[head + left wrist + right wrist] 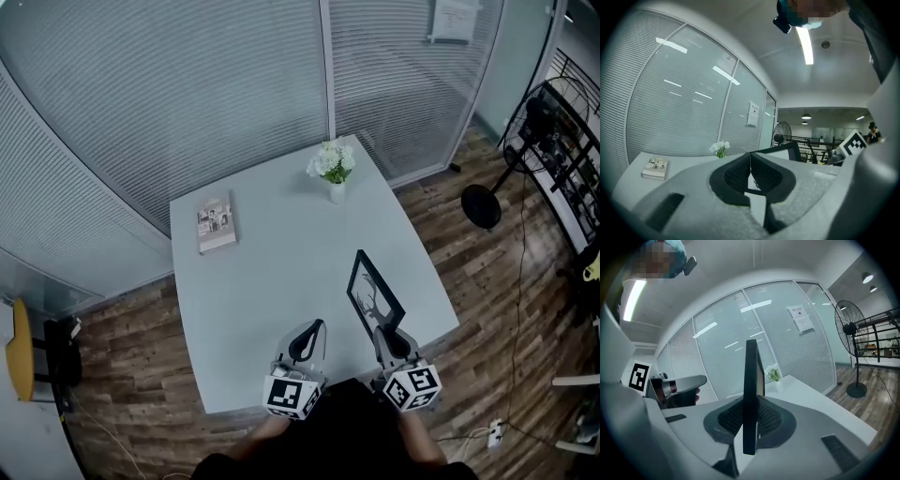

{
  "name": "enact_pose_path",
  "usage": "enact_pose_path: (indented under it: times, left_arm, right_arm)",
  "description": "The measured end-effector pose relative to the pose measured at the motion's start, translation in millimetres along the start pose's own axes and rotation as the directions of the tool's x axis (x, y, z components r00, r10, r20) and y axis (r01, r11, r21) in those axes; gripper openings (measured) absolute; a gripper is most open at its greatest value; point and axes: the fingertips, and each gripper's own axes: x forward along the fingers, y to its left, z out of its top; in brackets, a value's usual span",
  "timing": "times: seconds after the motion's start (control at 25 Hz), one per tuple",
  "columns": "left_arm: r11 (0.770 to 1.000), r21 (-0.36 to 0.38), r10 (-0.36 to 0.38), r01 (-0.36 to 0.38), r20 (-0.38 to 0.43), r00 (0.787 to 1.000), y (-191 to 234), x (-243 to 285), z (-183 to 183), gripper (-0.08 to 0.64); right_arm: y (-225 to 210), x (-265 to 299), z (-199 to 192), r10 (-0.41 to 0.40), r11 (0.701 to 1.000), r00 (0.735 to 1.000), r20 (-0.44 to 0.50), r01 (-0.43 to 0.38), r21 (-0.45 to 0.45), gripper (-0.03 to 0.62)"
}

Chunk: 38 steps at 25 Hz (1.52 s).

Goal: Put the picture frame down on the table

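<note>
**Right gripper clamps upright picture frame over near right of table; left gripper closed and empty**

Head view: both hands sit at the bottom edge, side by side, each behind its marker cube, and both grippers point away from the person across the near table edge. The left gripper (314, 328) lies about level. The right gripper (382, 336) tips slightly down.

The right jaws are closed on the near bottom edge of the black picture frame (373, 292). The frame stands on edge over the near right part of the white table (262, 281), its picture face turned left. Whether its bottom edge touches the tabletop is not clear, possibly just above it.

Right gripper view: the frame (751, 366) shows edge-on and vertical, pinched between both pads of that gripper (750, 408). The left gripper (677, 386) is beside it at the left.

Left gripper view: the jaws of the left gripper (750, 157) meet with nothing between them. Only this view shows the frame's top edge (785, 151) from the side.

Farther out, a book (216, 223) lies flat at the far left of the table, and a small vase of white flowers (333, 169) stands at the far edge. Beyond is a blinded glass partition (234, 84). A pedestal fan (539, 122) stands on the wood floor (487, 272) at the right; the right gripper view shows it (853, 329) upright.
</note>
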Motion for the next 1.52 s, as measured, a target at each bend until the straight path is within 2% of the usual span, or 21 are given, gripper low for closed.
enact_pose_path:
  times: [0.4, 0.88, 1.08, 1.28, 1.52]
  left_arm:
    - [0.999, 0.019, 0.032, -0.032, -0.005, 0.999, -9, 31, 0, 0.017]
    - [0.998, 0.036, 0.052, -0.052, 0.011, 0.999, 24, 46, 8, 0.015]
    - [0.999, 0.035, 0.041, -0.041, 0.007, 0.999, 32, 52, 7, 0.017]
    - [0.999, 0.046, 0.027, -0.025, -0.049, 0.998, 38, 58, -3, 0.017]
    - [0.999, 0.032, 0.005, -0.004, -0.052, 0.999, 43, 69, -9, 0.015]
  right_arm:
    - [-54, 28, -7, 0.016, 0.996, 0.999, -0.039, -0.012, 0.085, 0.054]
    - [-79, 89, -34, -0.02, 0.978, 0.994, -0.108, 0.042, 0.203, 0.054]
    - [-92, 106, -43, -0.039, 0.97, 0.991, -0.129, 0.068, 0.235, 0.054]
    - [-107, 121, -57, -0.063, 0.956, 0.986, -0.157, 0.105, 0.275, 0.054]
    - [-117, 136, -74, -0.073, 0.939, 0.978, -0.195, 0.133, 0.317, 0.054]
